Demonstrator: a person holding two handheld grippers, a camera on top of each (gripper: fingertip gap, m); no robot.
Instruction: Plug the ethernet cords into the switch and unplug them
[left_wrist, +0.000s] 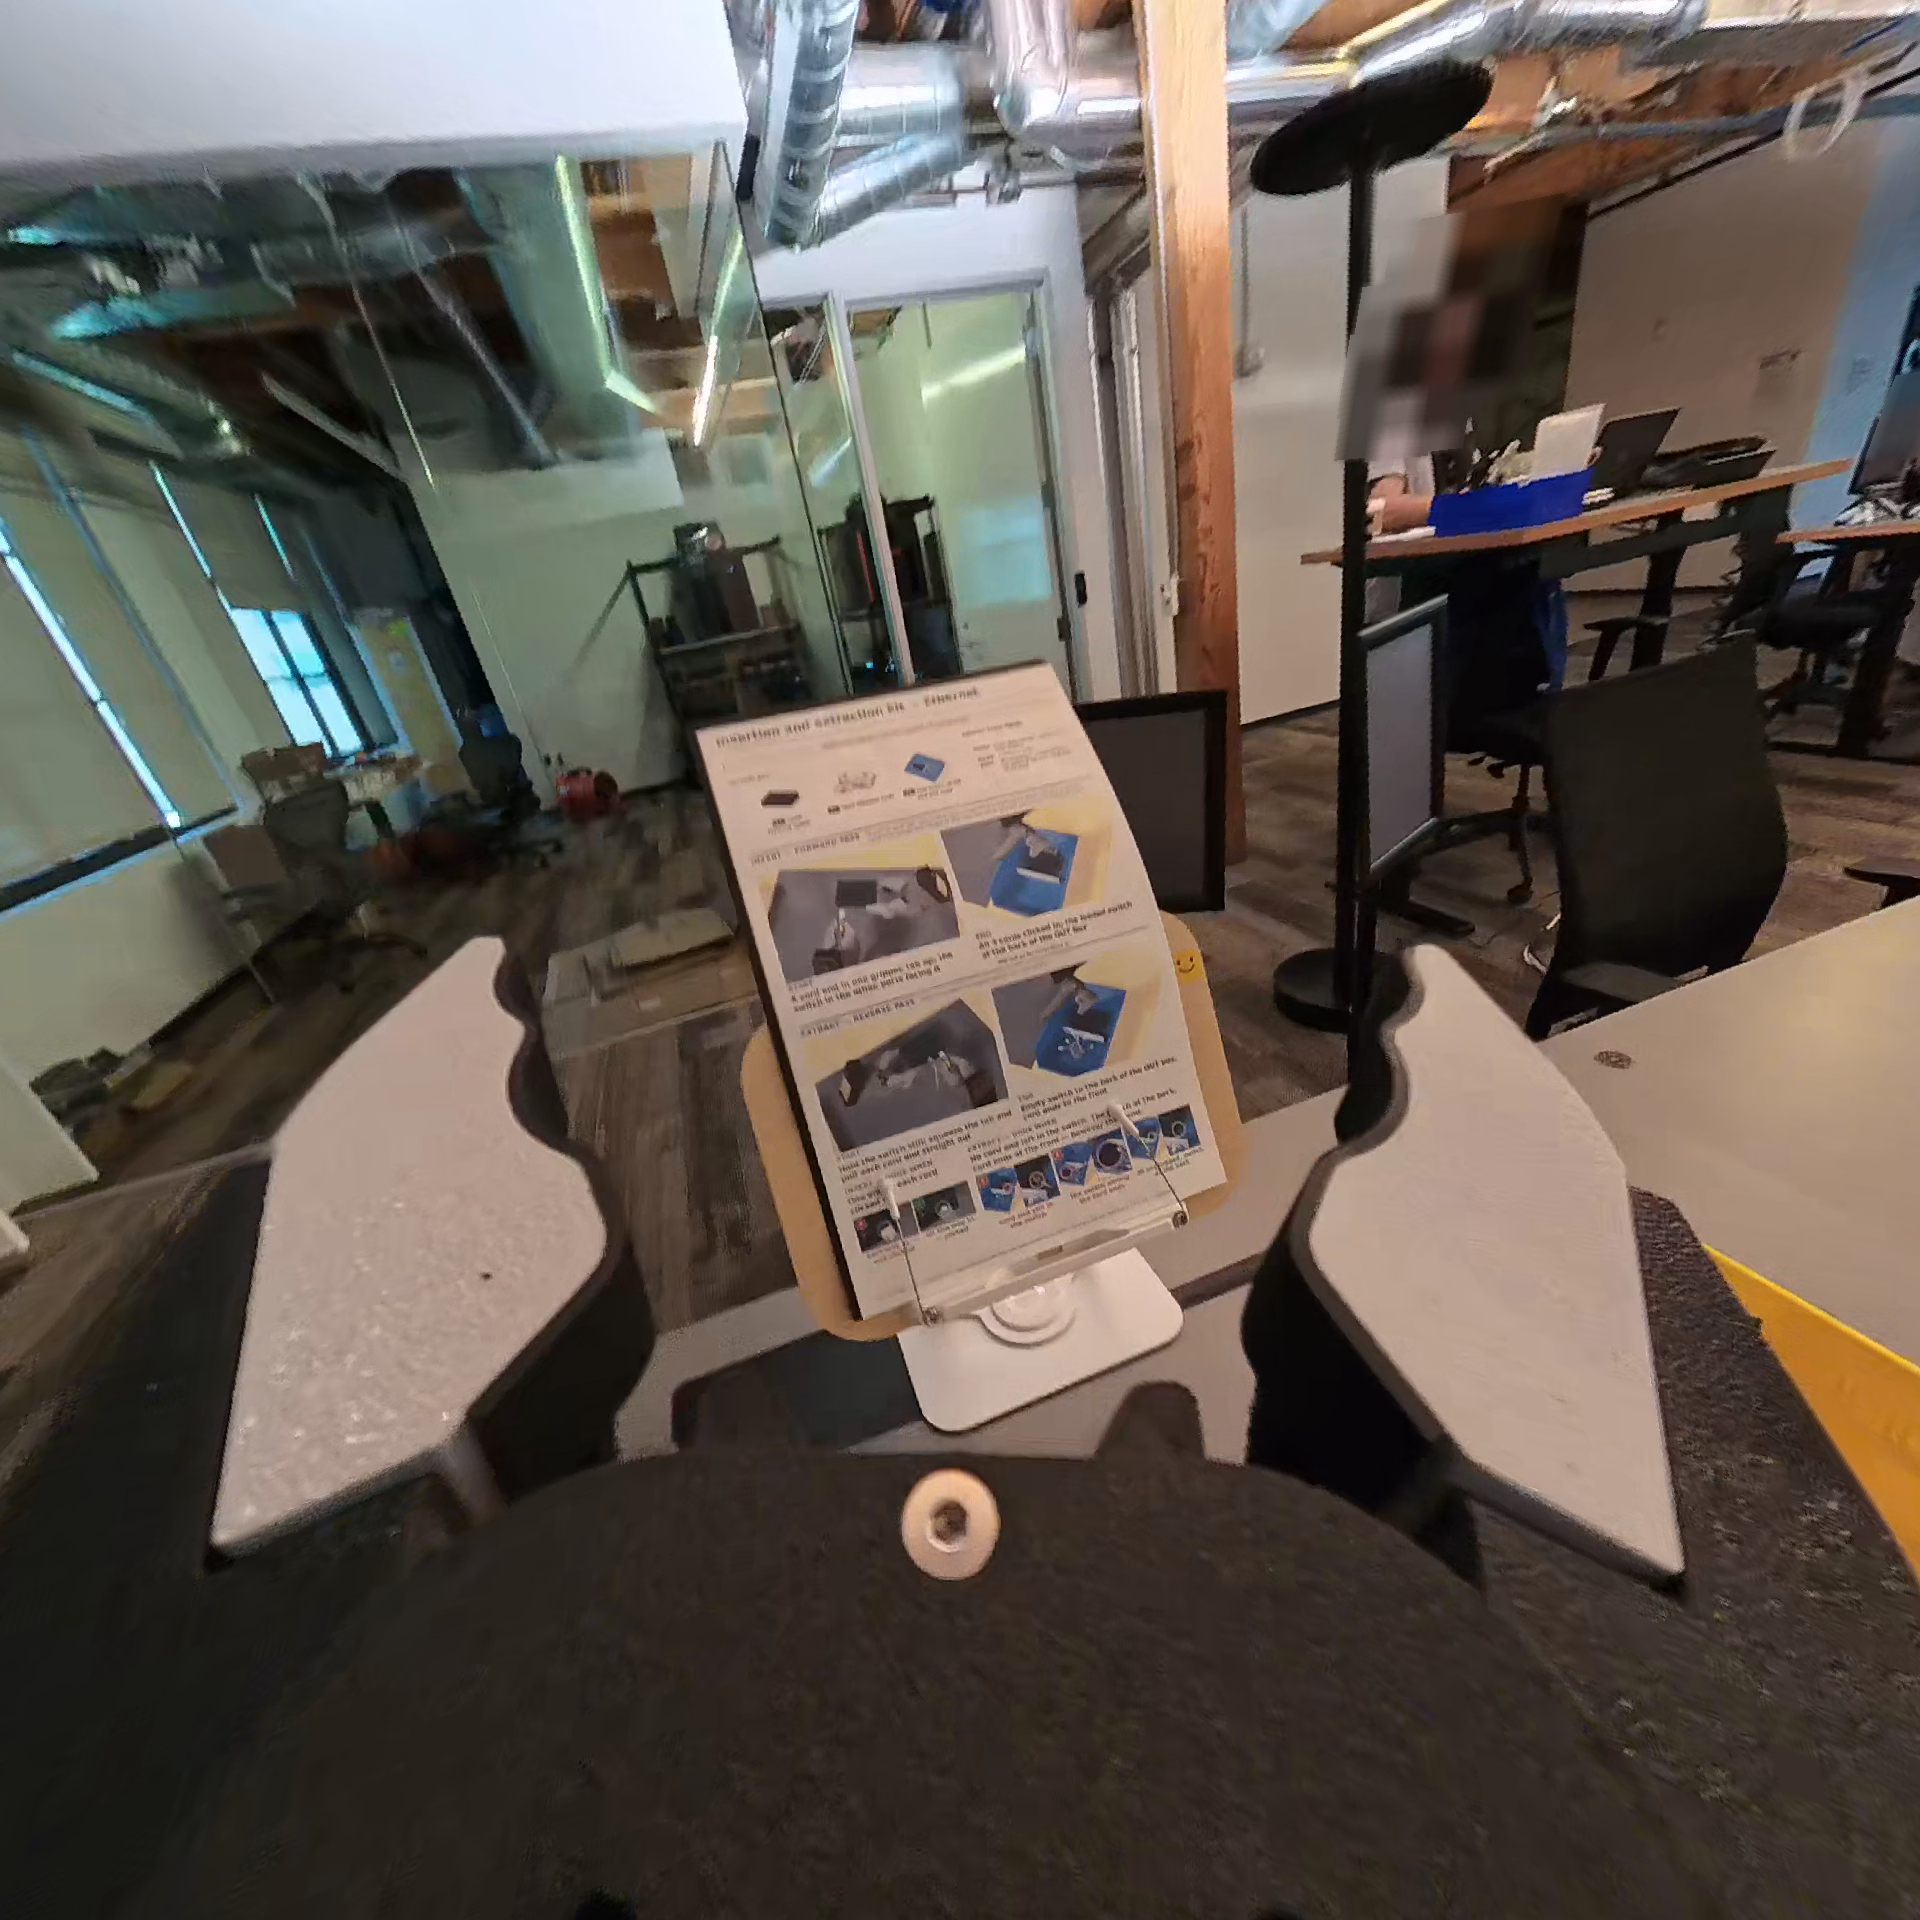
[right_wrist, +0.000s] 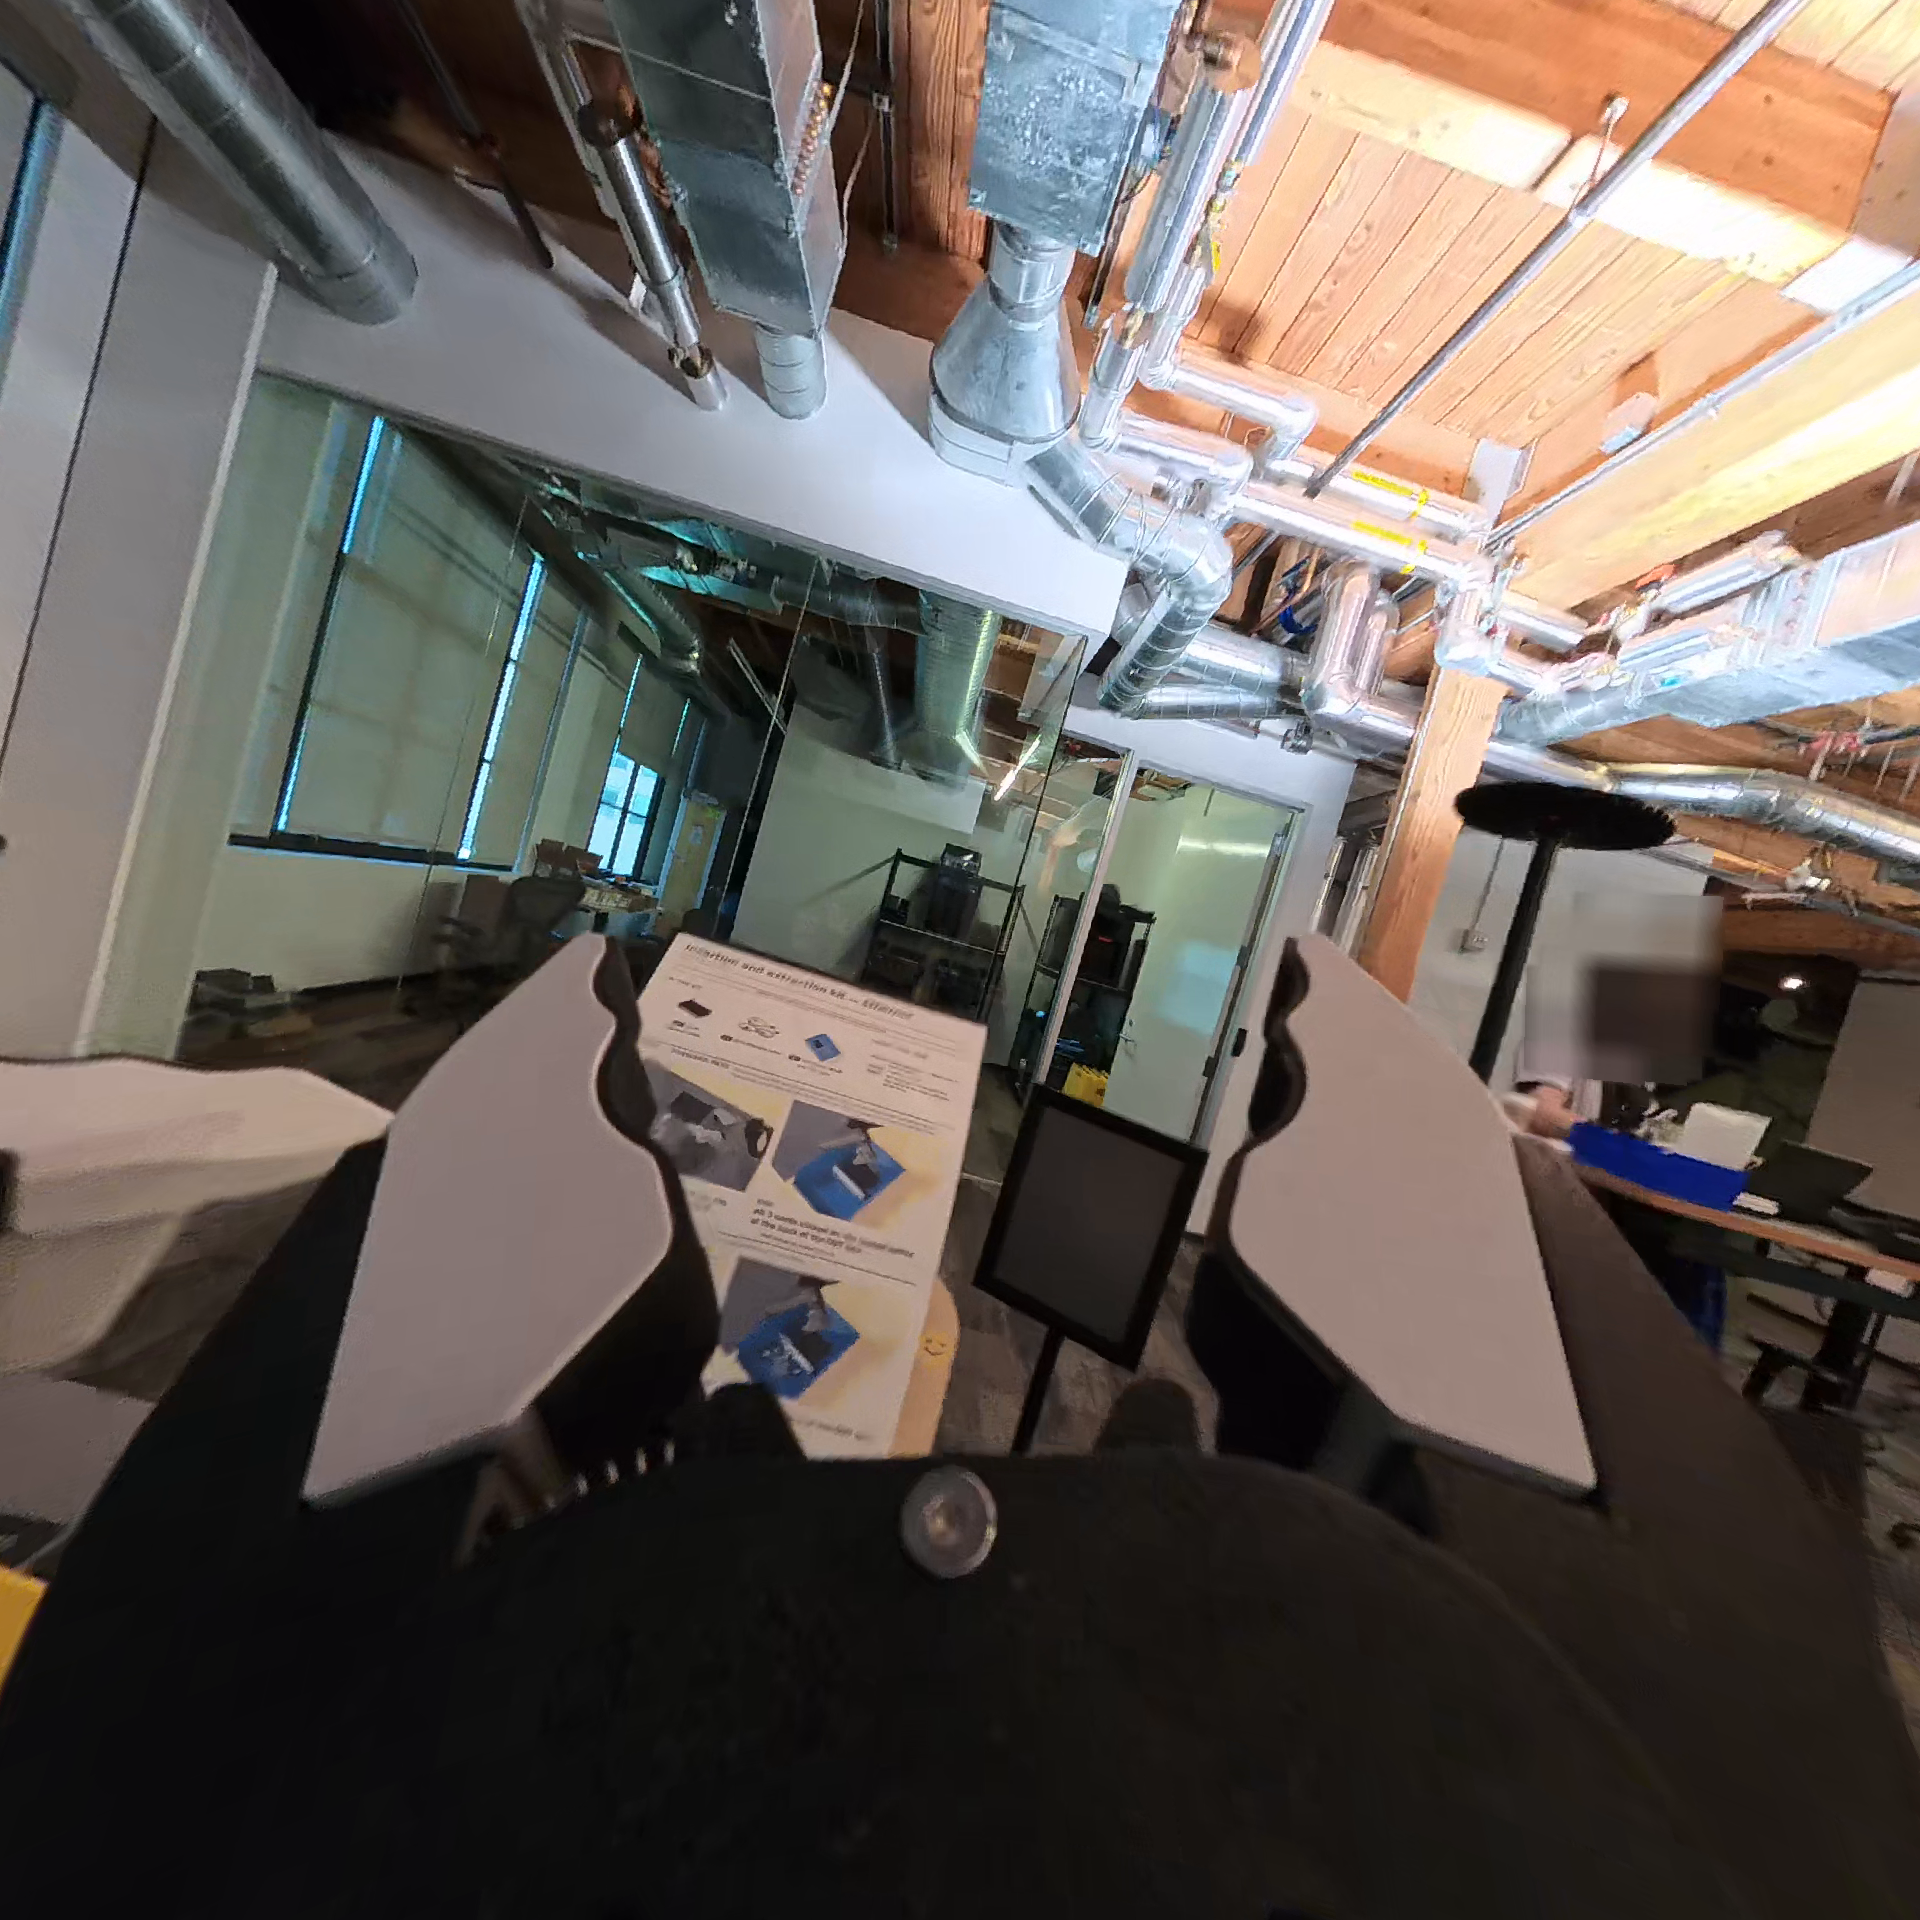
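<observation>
While your left gripper (left_wrist: 961, 1060) and right gripper (right_wrist: 940, 1049) hold jaws released, the white printed instruction sheet (left_wrist: 961, 977) stands at twelve o'clock.

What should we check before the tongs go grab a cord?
1. Left tongs open with nothing in them: ok.
2. Right tongs open with nothing in them: ok.
3. Ethernet cords in sight: not ok, neither view shows one.
4. Switch in sight: not ok, neither view shows it.
5. Cameras aimed at the work: not ok, both look over the instruction sheet on its white stand into the office.
6. Tongs far enough apart from each other: cannot tell.
</observation>
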